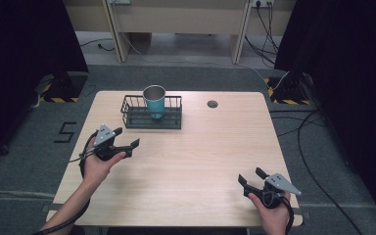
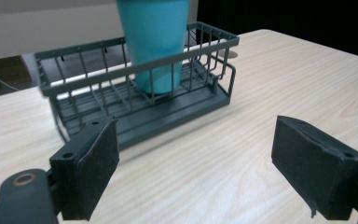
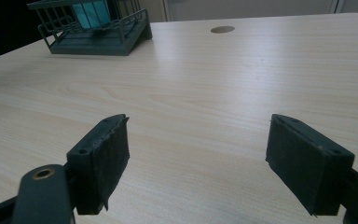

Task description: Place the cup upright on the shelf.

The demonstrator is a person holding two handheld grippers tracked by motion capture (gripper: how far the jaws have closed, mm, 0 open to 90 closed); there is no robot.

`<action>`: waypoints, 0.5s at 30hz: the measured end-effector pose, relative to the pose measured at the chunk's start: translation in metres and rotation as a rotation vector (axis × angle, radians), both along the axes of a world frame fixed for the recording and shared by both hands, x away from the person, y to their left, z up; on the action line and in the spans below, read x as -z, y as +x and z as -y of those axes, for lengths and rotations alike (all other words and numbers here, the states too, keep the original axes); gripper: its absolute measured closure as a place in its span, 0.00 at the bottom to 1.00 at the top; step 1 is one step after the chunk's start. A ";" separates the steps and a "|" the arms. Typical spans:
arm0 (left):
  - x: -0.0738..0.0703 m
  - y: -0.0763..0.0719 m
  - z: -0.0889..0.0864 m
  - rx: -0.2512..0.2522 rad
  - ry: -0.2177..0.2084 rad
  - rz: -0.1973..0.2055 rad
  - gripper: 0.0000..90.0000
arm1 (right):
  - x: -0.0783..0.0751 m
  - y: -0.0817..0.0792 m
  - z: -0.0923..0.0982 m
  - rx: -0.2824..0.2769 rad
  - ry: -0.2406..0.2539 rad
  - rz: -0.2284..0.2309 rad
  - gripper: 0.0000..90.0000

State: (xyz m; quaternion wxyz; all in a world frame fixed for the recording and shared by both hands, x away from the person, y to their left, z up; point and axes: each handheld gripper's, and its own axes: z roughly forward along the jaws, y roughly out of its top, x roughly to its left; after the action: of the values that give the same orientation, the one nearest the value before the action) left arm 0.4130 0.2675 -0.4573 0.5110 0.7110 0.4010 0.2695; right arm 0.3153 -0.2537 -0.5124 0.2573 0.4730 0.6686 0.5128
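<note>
From above, the cup's (image 1: pixel 154 100) open mouth is showing; my left gripper's (image 1: pixel 127 138) view is cropping it. Both my grippers, left near the rack (image 1: pixel 151 119), right gripper (image 1: pixel 250 177) well apart, are gaping wide, empty.

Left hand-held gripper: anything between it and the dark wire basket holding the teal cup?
Nothing: bare light wood tabletop runs from the open left hand-held gripper to the dark wire basket, as the left gripper view and high view show.
</note>
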 end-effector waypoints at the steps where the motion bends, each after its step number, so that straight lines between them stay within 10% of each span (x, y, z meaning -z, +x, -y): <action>1: 0.001 -0.002 -0.002 -0.003 -0.003 -0.003 0.16 | 0.000 0.000 0.000 -0.002 0.000 -0.001 0.24; 15: 0.022 -0.029 -0.025 -0.023 0.011 0.000 0.16 | 0.000 0.000 0.000 0.003 -0.005 0.001 0.24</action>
State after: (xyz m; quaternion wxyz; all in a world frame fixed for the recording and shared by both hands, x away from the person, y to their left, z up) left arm 0.3835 0.2920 -0.4790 0.5040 0.7091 0.4076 0.2776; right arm 0.3153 -0.2536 -0.5124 0.2597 0.4732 0.6691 0.5108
